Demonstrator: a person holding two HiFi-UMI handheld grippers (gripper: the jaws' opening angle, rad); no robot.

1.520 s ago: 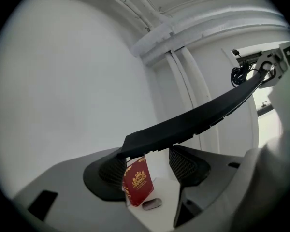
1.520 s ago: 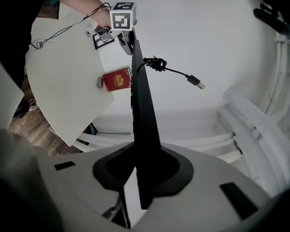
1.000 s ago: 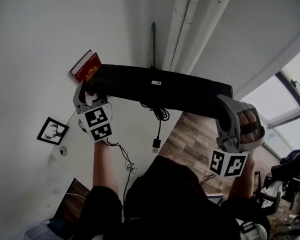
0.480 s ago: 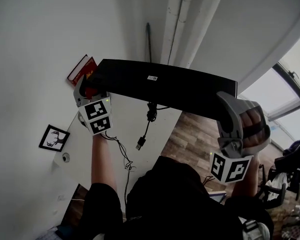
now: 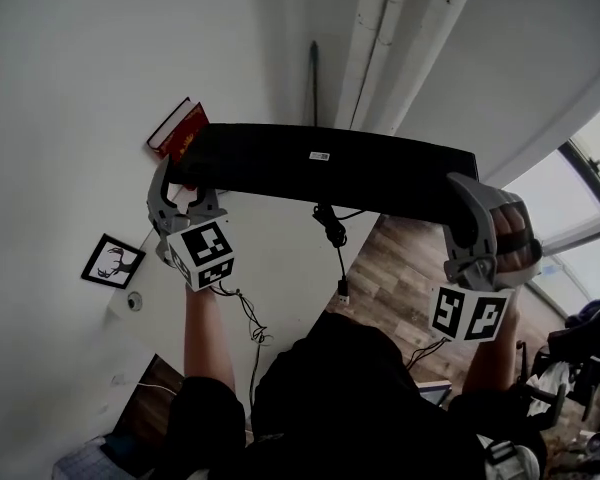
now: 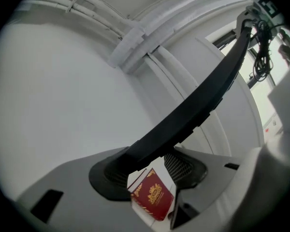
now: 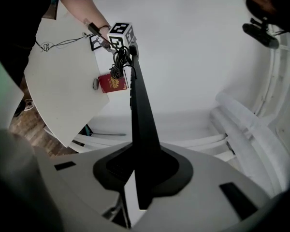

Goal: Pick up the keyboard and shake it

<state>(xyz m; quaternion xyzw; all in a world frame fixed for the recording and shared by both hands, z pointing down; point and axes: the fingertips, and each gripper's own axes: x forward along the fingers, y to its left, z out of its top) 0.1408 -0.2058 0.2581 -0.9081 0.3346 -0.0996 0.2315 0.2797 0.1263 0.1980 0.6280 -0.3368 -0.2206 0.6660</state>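
While the long black plastic keyboard (image 5: 320,168) is hanging in the air, well clear above the far edge of the white table (image 5: 280,268), both its ends are being pinched: the left gripper (image 5: 183,186) is clamping the left end, its jaws having just been closing tighter on it, and the right gripper (image 5: 467,193) is squeezing the right end edge-on between its pads. The thin black cable (image 5: 332,230) is dangling from the middle, its plug hanging free over the table. The red book with a gold emblem (image 5: 178,131) is lying at the table's far edge, just beyond that left end. The shake is looking under way to me, so here's what it's wanting: both hands moving together in short strokes, grips staying firm so neither end is slipping, the keyboard staying off the book, the cable not snagging
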